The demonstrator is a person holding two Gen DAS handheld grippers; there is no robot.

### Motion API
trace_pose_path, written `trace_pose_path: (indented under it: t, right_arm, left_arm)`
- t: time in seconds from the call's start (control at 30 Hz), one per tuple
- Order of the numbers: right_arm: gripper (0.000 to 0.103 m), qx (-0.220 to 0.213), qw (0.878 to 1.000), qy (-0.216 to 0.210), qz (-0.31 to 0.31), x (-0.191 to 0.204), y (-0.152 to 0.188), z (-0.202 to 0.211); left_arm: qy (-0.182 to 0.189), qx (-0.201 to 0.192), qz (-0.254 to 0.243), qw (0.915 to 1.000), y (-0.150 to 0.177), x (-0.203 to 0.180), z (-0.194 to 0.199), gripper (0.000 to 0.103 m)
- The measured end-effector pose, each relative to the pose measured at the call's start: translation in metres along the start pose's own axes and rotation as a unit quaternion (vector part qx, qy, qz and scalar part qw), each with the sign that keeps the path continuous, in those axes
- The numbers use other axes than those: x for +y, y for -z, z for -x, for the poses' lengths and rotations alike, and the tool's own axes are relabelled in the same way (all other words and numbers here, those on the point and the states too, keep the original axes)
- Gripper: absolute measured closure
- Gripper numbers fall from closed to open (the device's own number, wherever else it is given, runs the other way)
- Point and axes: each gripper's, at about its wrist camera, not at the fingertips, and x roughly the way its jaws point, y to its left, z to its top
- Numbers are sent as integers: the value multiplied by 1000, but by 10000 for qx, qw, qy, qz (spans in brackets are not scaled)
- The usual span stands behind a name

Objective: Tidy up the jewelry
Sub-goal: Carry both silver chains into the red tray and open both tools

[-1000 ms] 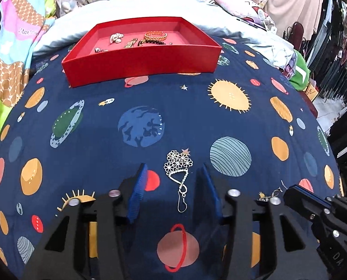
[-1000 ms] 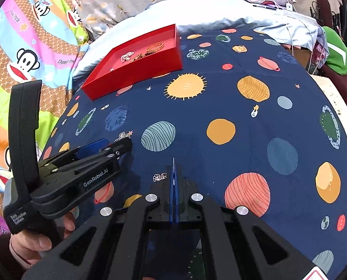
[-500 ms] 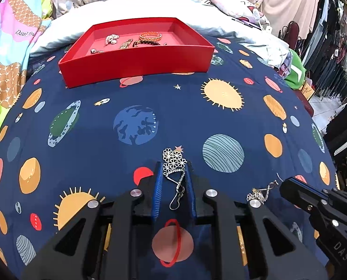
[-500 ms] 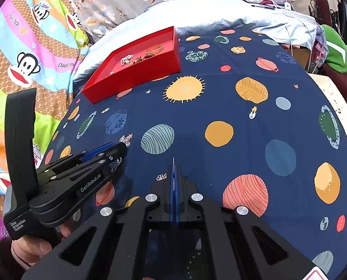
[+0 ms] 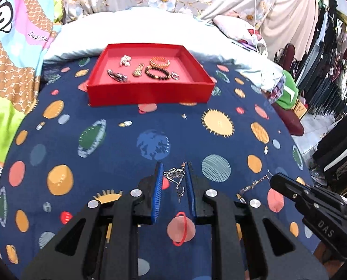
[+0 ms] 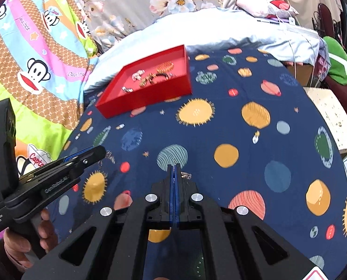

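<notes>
Left view only – silver chain (image 5: 176, 179) between jaws – right view: blurred

The tray (image 5: 150, 93) sits on the bedspread (image 5: 117, 144) at the far side, with bracelets (image 5: 158, 68) and small pieces inside. Nearer, a chain piece (image 5: 176, 177) hangs between the left claw (image 5: 173, 175) fingers; the right claw (image 5: 276, 179) is beside it.

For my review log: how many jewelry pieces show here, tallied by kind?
Bracelets in the red tray: 2 (orange bracelet, dark bead bracelet)
Ring: 1
Other small pieces in tray: 3
Chains: 2 (flower chain in left gripper, thin chain in right gripper)
Total: 8
</notes>
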Motion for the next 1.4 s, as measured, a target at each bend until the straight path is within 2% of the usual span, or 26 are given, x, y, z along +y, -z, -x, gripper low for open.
trace_pose_path:
  t: [0.3, 0.6, 0.8, 1.0, 1.13, 1.4]
  right_arm:
    - [103, -316, 9987, -84, 400, 26, -42, 1]
    - [103, -639, 9957, -242, 625, 47, -111, -26]
    - [103, -669, 9948, -266, 718, 57, -158, -66]
    - [103, -369, 9969, -252, 655, 52, -176, -114]
    - [103, -116, 9979, -145, 621, 44, -179, -147]
    - [103, 167, 9983, -64, 558, 32, -177, -181]
  left_arm:
    - [-38, -271, 146, 9995, -26, 22, 22, 85]
    - [-218, -781, 108, 9967, -91, 50, 20, 85]
    - [-326, -1077, 71, 9936, -145, 60, -1, 85]
    - [-308, -995, 97, 9945, -179, 69, -46, 85]
    - [-326, -773, 142, 9964, -184, 73, -77, 85]
    - [-344, -453, 256, 9981, -195, 83, -126, 85]
